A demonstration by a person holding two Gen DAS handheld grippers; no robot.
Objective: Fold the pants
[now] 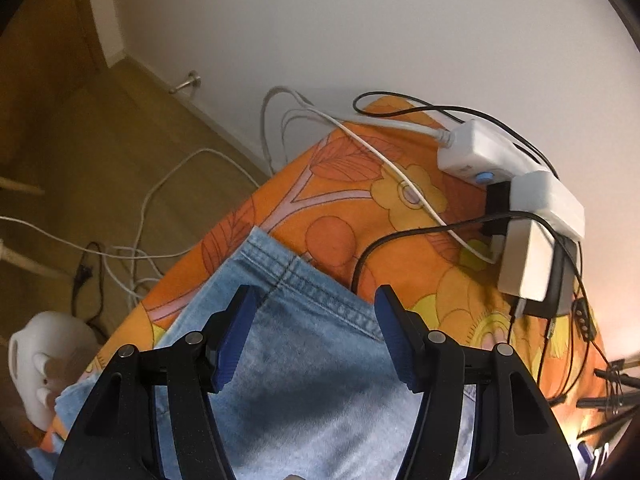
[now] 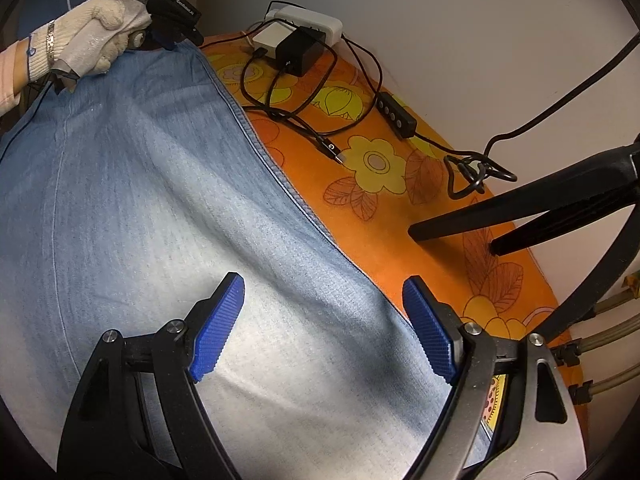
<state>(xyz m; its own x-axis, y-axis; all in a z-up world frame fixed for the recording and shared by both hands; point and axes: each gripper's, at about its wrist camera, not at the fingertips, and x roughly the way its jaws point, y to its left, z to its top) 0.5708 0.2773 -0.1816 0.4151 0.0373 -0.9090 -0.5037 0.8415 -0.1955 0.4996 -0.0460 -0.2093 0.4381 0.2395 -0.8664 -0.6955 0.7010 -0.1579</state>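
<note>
Left gripper (image 1: 316, 300) is seen with jaws apart above the hem end of the pants (image 1: 320, 360), nothing clamped; whether the pads touch the denim cannot be told. Right gripper (image 2: 324, 292) is spread wider over the pale denim, nothing held between its blue pads (image 2: 218, 332). The pants are laid flat on an orange flowered cloth (image 2: 380, 216). A gloved hand (image 2: 96, 36) is seen at their far end. Chargers (image 1: 532, 216), cables and tripod legs (image 2: 520, 216) are noted against a white wall; wooden floor below
</note>
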